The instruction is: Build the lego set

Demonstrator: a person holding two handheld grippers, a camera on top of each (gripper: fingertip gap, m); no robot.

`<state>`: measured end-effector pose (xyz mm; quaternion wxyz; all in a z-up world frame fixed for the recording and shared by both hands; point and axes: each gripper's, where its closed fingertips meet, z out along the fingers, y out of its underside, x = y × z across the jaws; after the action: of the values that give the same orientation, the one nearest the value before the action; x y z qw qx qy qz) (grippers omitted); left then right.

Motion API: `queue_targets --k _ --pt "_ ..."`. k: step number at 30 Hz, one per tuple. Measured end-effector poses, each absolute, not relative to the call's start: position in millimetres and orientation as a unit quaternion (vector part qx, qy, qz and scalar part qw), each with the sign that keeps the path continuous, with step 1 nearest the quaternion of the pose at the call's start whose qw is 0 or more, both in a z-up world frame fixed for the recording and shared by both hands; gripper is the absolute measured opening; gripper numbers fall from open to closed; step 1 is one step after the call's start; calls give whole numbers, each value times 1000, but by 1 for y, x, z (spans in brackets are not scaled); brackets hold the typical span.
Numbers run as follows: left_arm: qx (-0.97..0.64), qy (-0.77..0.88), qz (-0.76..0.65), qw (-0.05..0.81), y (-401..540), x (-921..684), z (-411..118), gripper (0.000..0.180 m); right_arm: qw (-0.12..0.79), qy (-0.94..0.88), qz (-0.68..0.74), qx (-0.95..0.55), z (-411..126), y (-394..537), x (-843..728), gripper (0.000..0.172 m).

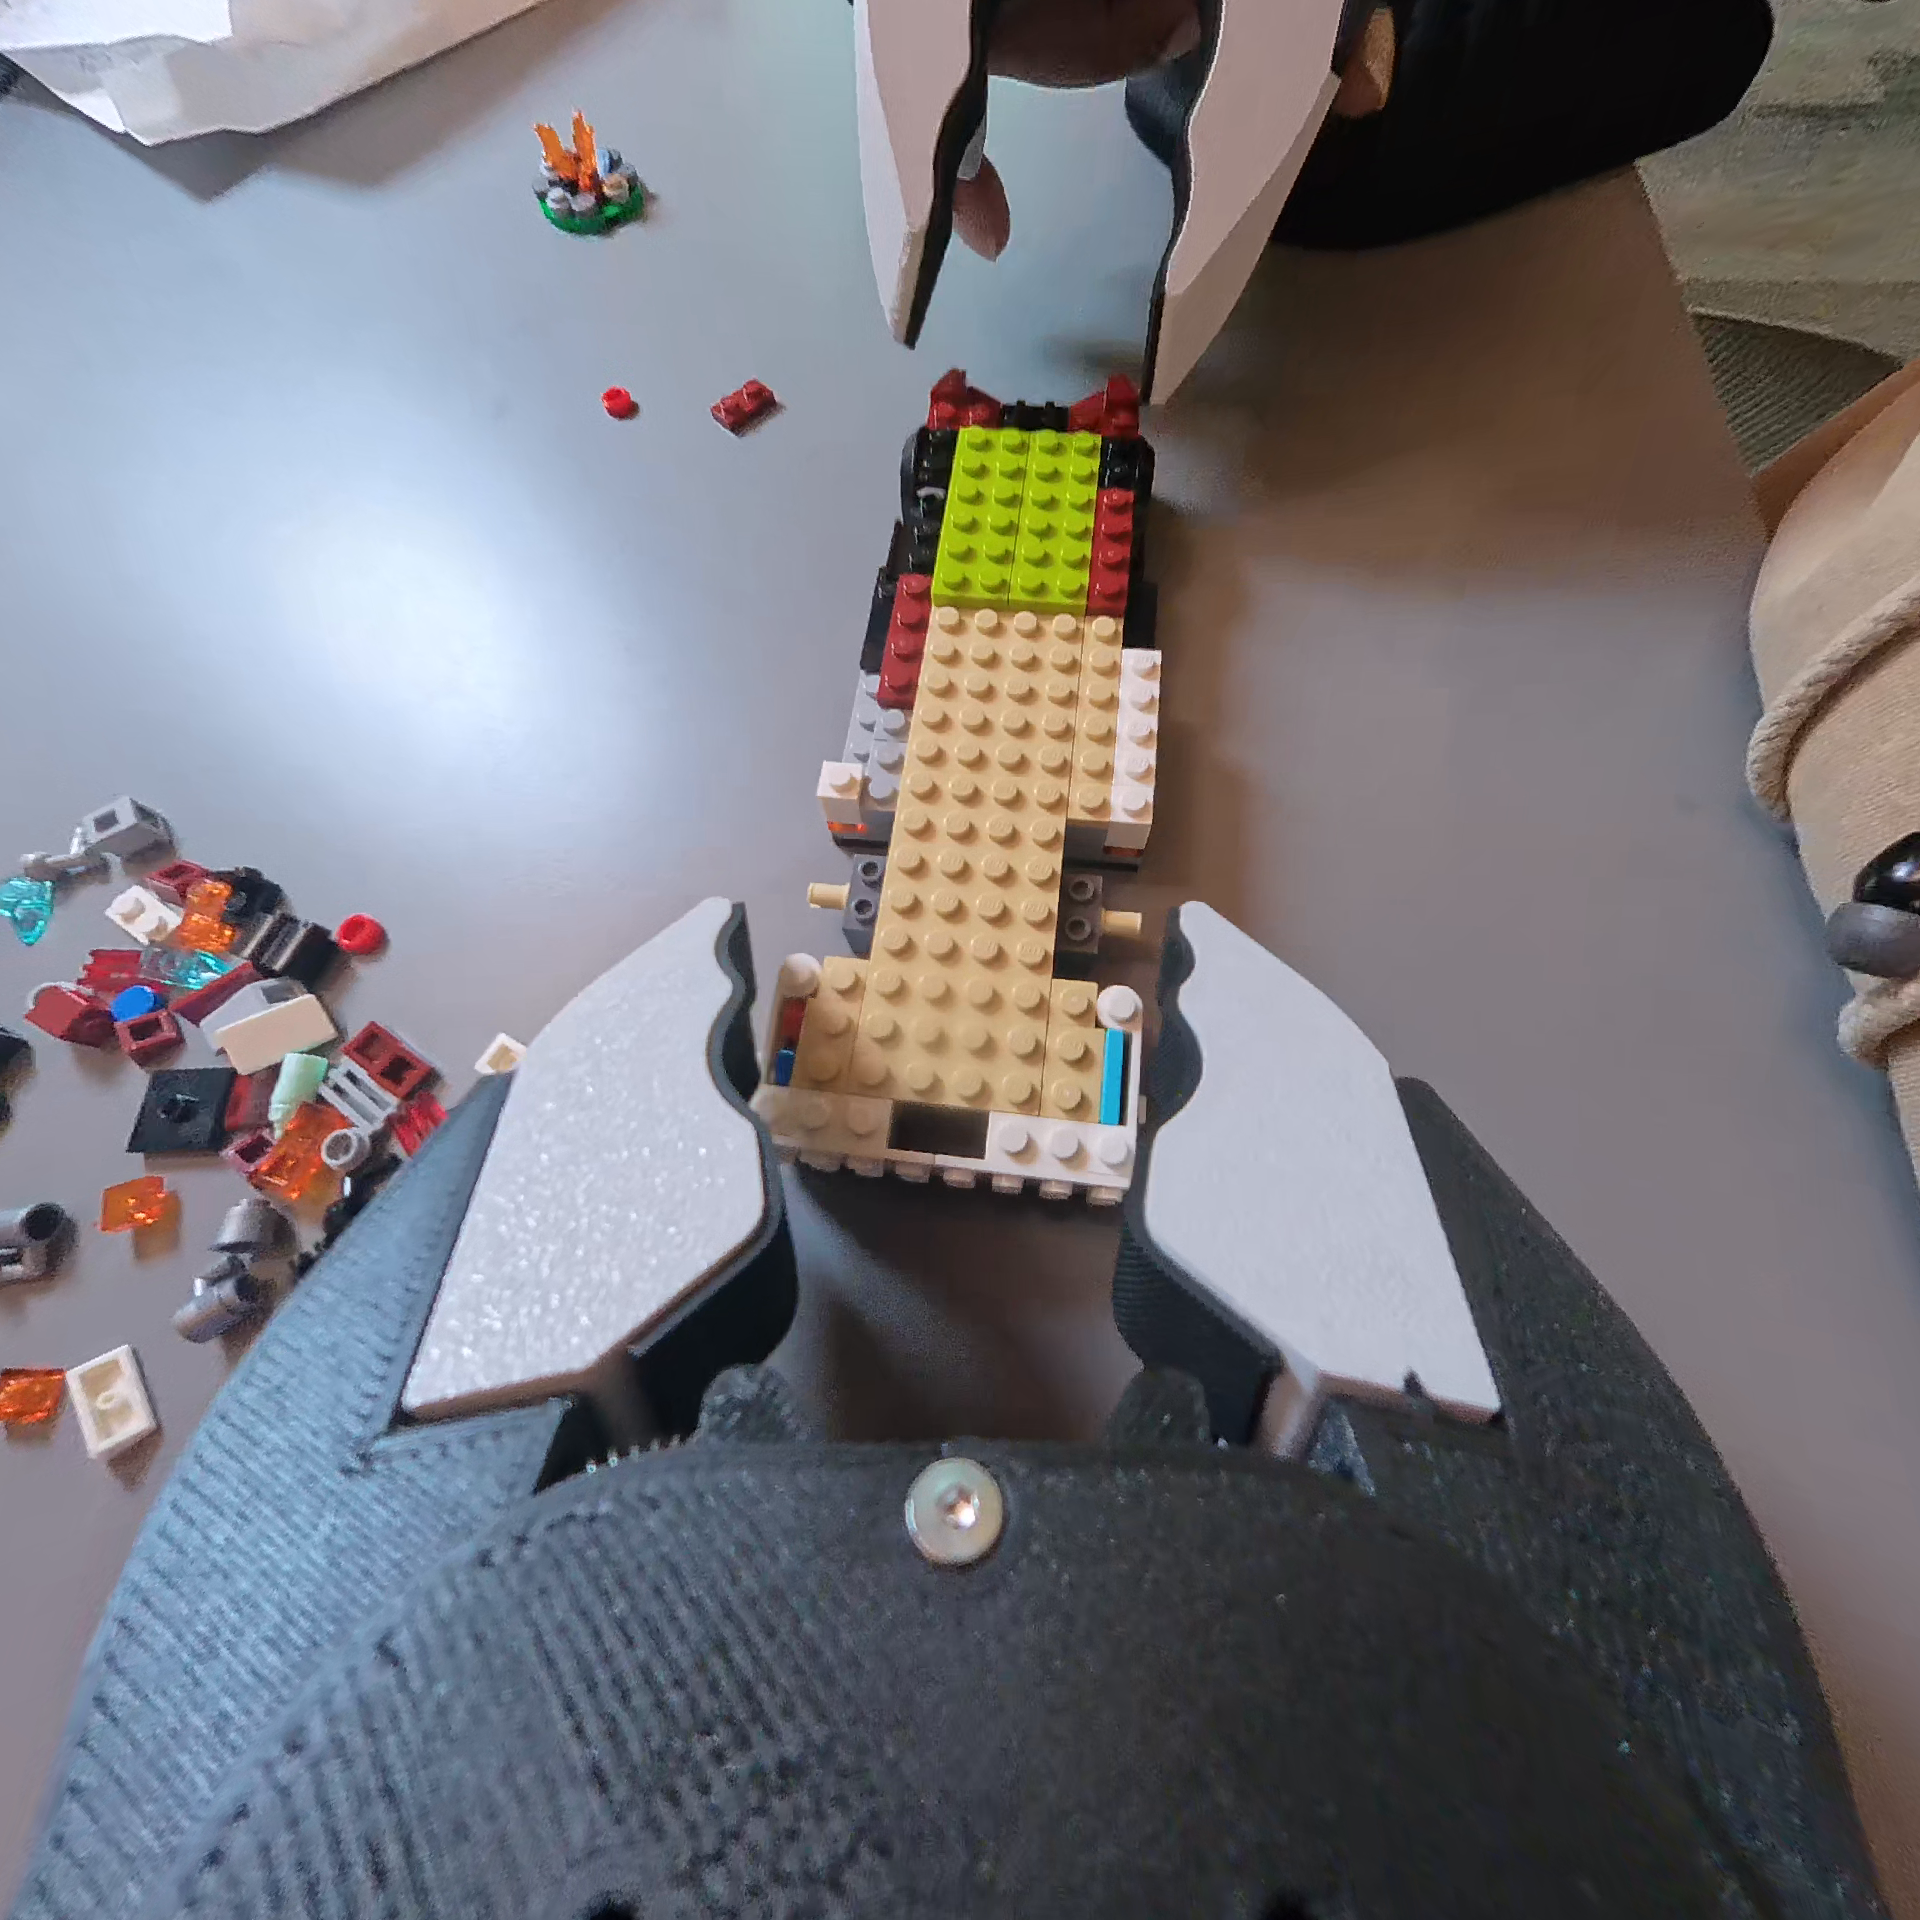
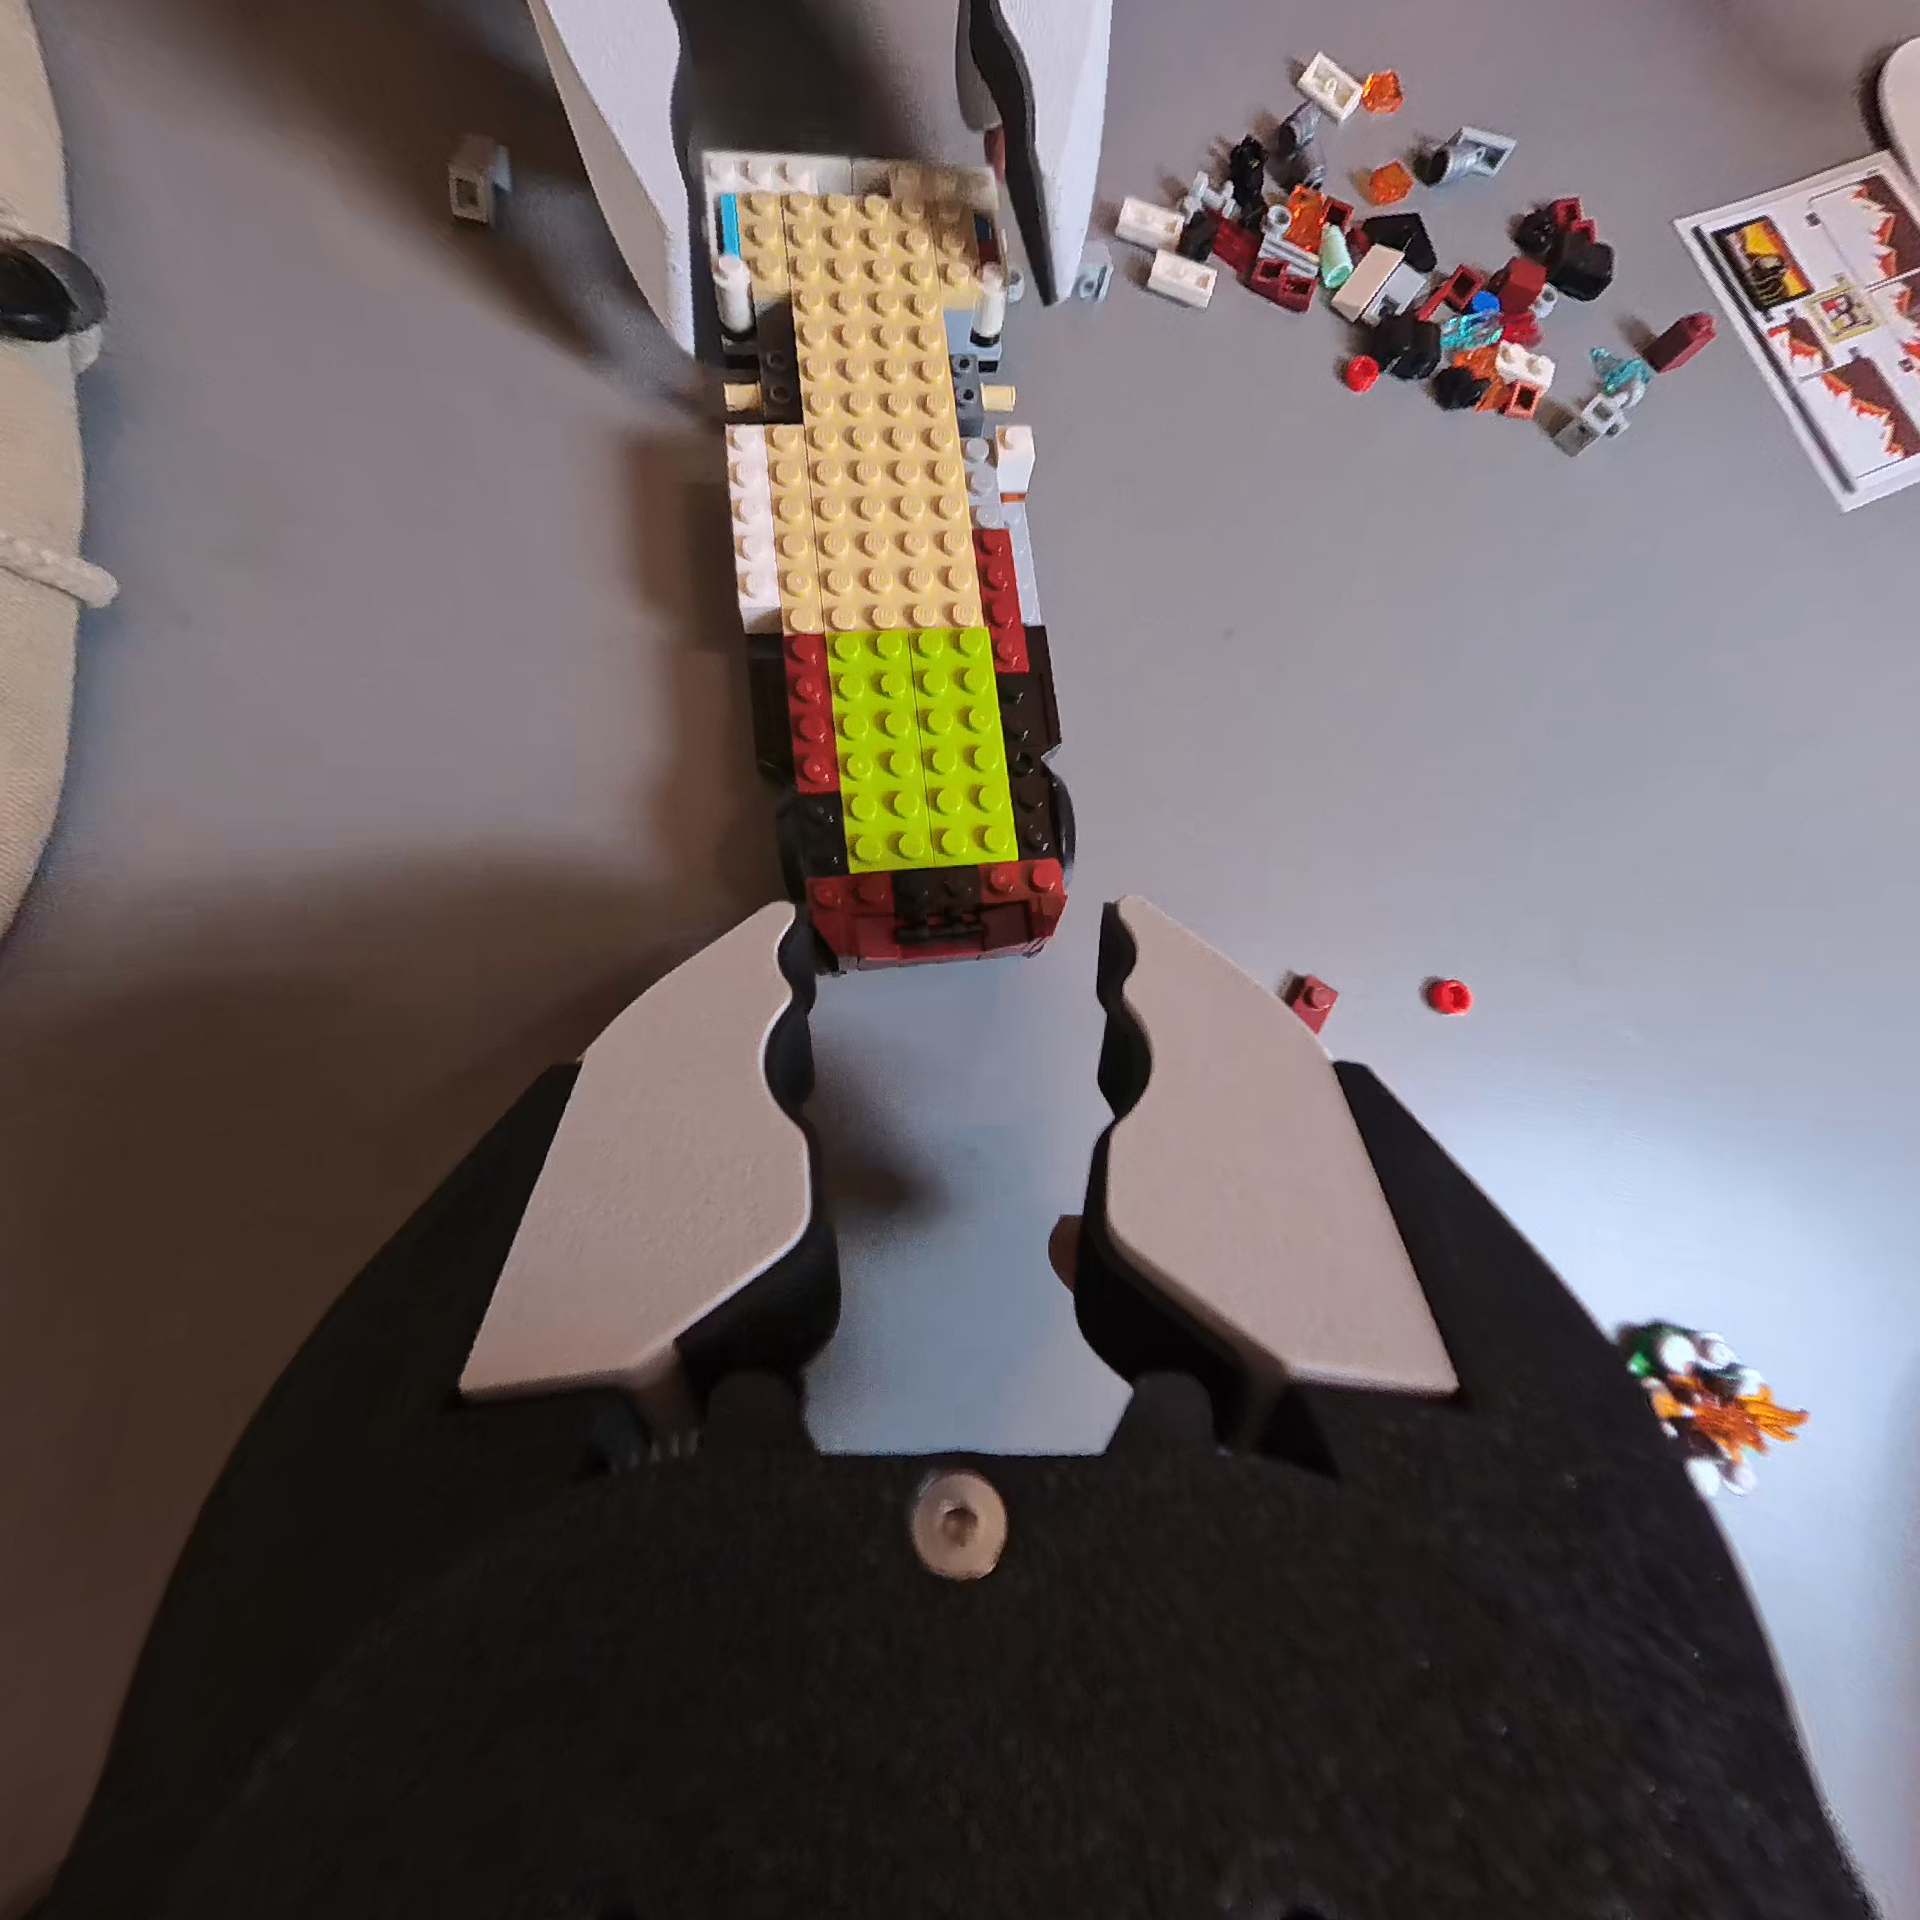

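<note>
A long brick model (image 1: 987,831) lies flat on the grey table (image 1: 416,623). It has a tan studded deck, a lime green patch and a dark red far end. My left gripper (image 1: 956,914) is open. Its fingers straddle the model's white and tan near end, close to both sides, with a thin gap showing on the right. The right wrist view shows the same model (image 2: 883,499). My right gripper (image 2: 951,912) is open and holds nothing, just short of the dark red end. Its left fingertip (image 2: 774,935) is at that end's corner. It also shows in the left wrist view (image 1: 1029,364).
A pile of small loose bricks (image 1: 208,1039) lies left of the model. A red round stud (image 1: 618,402) and a dark red plate (image 1: 744,403) lie near the far end. A small flame build (image 1: 587,177), a paper sheet (image 2: 1818,312) and a beige sleeve (image 1: 1839,727) border the area. The tips of one gripper are about 12 cm away from the tips of the other. To reach the dark red plate (image 1: 744,403) in a straight line is about 6 cm for my right fingers, about 15 cm for my left.
</note>
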<state>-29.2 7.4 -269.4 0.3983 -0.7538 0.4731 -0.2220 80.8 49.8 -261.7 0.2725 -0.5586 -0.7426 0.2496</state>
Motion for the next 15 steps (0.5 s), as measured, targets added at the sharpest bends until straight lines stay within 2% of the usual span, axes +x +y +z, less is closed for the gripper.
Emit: queue_targets --k 4,9,15 --pt "-751 473 -224 402 9 -28 -262 78 273 -743 269 -549 -248 46 76 45" --pt "-760 515 -210 338 8 -26 -274 82 261 -748 298 -533 -232 41 54 28" --pt "-751 553 -197 302 9 -19 -281 75 207 -779 296 -512 -241 43 20 19"
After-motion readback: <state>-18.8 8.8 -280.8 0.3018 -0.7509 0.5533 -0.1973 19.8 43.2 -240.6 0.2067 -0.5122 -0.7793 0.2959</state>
